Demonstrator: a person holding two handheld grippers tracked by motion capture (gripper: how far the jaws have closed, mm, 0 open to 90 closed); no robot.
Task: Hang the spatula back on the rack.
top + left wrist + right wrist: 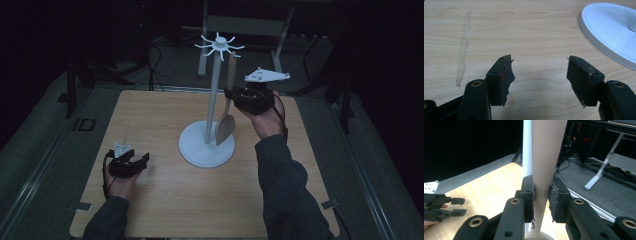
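Fig.: hanging a spatula on a hook stand. Your right tool is clamped on the handle of the spatula, approx. mid-length, just above where the handle widens into the blade. In the right gripper view the two black jaws press flat on either side of the tan handle, w/ the white pole just behind it. The spatula hangs near upright beside the pole of the stand; its top end sits close under the ring of hooks, but whether it is hooked on cannot be told. The blade hovers just above the round base.

Handling, as a judgement: looks like wood or stiff plastic, so rigid, light, not fragile. The handle is smooth and slim, so it may pivot btw. the pads if you swing it; the blade end is the heavier, so it tends to hang blade-down. Best hold is where you have it, on the flat faces of the handle, leaving the top end free for a hook.

Your left tool rests low on the worktop, well apart from the stand, jaws wide apart w/ nothing btw. them (left gripper view: bare wood, base edge at upper right).
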